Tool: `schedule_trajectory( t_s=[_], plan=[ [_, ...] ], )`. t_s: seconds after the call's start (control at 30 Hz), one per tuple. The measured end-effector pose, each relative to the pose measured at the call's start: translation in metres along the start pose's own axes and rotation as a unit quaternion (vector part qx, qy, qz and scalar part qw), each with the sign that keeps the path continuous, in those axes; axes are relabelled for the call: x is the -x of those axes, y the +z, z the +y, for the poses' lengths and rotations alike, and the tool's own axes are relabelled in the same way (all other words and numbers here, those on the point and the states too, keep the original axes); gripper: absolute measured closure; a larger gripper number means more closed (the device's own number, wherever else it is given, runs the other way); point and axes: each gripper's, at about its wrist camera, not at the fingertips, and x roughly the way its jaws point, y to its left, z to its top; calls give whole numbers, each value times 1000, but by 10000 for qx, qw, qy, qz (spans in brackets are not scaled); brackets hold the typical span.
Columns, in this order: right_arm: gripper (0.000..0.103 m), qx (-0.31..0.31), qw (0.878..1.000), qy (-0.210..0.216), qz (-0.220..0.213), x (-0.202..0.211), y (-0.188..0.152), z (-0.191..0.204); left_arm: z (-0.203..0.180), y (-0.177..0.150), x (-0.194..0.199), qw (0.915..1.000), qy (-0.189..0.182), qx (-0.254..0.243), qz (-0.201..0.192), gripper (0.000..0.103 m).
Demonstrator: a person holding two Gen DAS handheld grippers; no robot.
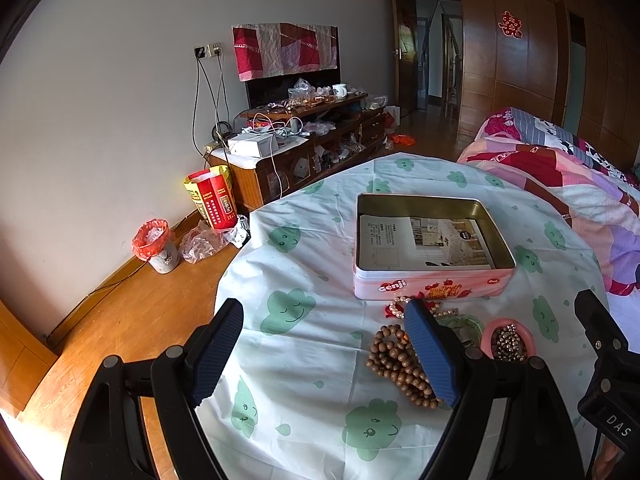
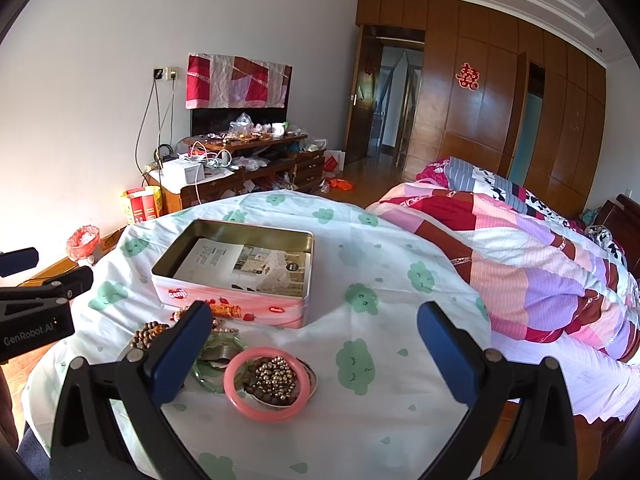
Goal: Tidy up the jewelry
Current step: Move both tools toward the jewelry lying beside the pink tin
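Pink tin (image 1: 432, 286), "Cenji" printed on side, lying open on table (image 1: 304, 360); jewelry pile (image 2: 256, 368) just beside its front. Left hand-held gripper (image 1: 324, 350) being held wide, empty; right hand-held gripper (image 2: 316, 350) likewise. "GenRobot.AI" being shown only by right view, "DAS" only by left.

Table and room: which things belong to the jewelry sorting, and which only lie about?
For the job:
pink tin
wooden bead strand
pink bangle
green bangle
pearl bracelet

Lying about:
red-lined bin
red and yellow bag
quilt
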Motion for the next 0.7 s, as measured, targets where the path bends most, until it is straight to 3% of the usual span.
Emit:
schedule_trajectory(
  t_s=[0.47, 0.7],
  plan=[
    [0, -4, 10000, -8, 91, -6, -8, -5, -1, -4, -9, 9999, 72, -46, 90, 20],
    [0, 136, 9995, -137, 264, -22, -21, -4, 11, -10, -35, 9991, 267, 57, 325, 20]
  ],
)
